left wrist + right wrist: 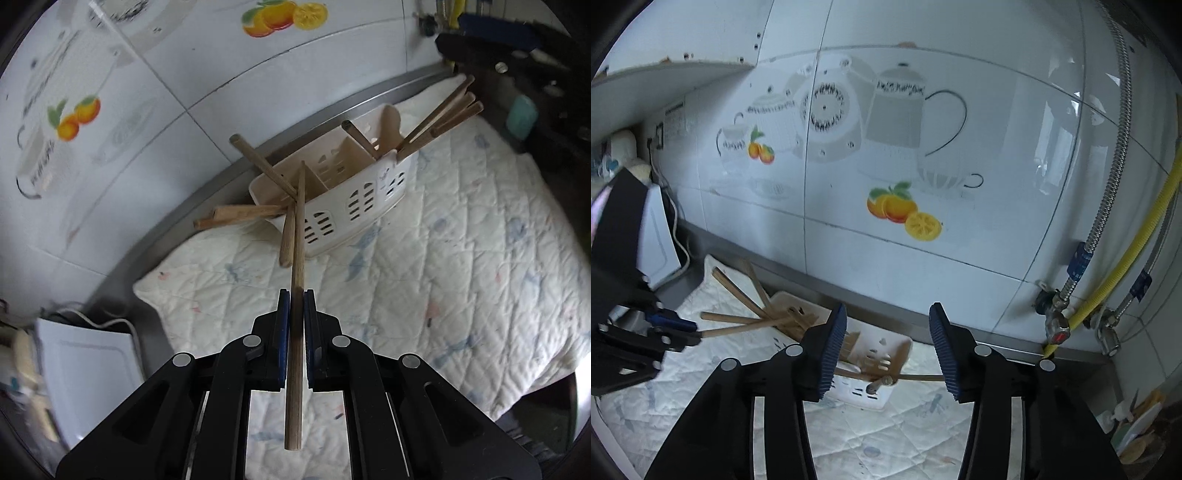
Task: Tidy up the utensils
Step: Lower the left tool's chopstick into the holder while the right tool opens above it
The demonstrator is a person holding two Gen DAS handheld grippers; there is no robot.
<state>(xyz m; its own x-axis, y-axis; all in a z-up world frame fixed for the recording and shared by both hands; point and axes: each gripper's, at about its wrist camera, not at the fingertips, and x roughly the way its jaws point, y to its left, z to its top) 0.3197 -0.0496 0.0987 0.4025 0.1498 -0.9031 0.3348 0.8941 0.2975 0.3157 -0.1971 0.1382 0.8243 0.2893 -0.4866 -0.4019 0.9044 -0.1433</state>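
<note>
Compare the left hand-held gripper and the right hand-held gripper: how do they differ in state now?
The left hand-held gripper is shut on a wooden chopstick; the right hand-held gripper is open and holds nothing. The left one points its chopstick at the end compartment of the white utensil caddy; the right one hovers above the caddy's other end. Both have black arms with blue pads and are above the quilted cloth.

A slotted cream plastic utensil caddy [354, 195] stands by the tiled wall, wooden chopsticks [439, 122] leaning from its compartments, one long wooden chopstick [297, 258] angled toward its near-left compartment.
</note>
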